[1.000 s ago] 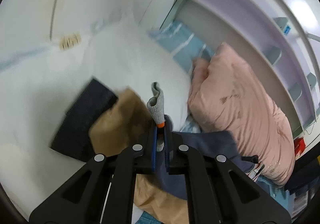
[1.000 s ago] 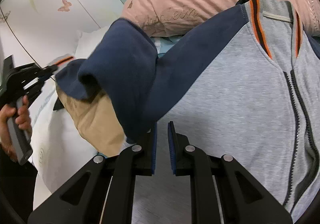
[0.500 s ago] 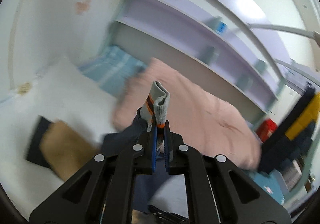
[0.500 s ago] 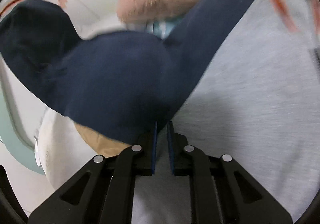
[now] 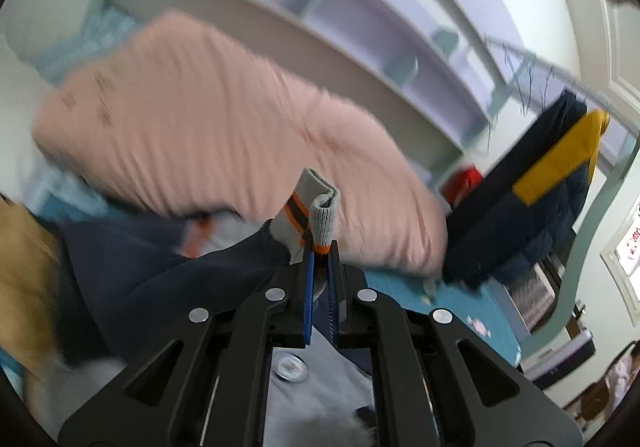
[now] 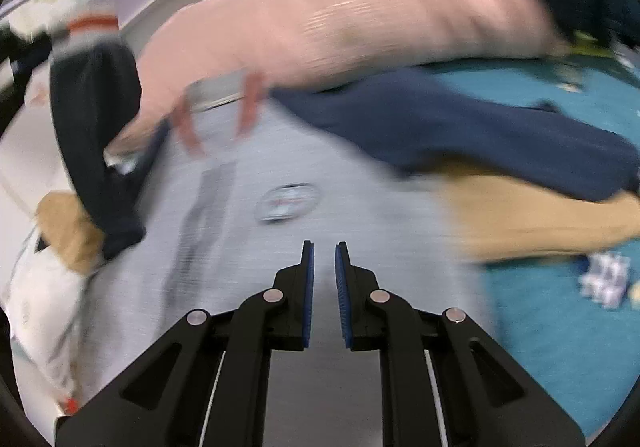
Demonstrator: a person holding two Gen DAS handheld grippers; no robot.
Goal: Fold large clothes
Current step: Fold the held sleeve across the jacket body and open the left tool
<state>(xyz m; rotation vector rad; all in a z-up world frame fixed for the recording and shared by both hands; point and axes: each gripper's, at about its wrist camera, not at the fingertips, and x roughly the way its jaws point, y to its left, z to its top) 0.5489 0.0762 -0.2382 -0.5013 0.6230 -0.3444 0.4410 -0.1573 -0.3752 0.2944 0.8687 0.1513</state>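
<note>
A grey jacket with navy sleeves and orange stripes lies spread on the bed. My left gripper is shut on the grey ribbed cuff of one navy sleeve and holds it lifted above the jacket. That raised sleeve hangs at the left in the right wrist view. My right gripper hovers low over the grey jacket front, its jaws slightly apart with nothing between them. The other navy sleeve lies out to the right.
A pink duvet is bunched behind the jacket. Tan clothing lies under the jacket on the teal sheet. A navy and yellow garment hangs at the right. Lilac shelves line the wall.
My left gripper has swung the cuff up and to the right, over the jacket. My right gripper has let go of the navy sleeve fold and pulled back; its jaws have parted slightly.
</note>
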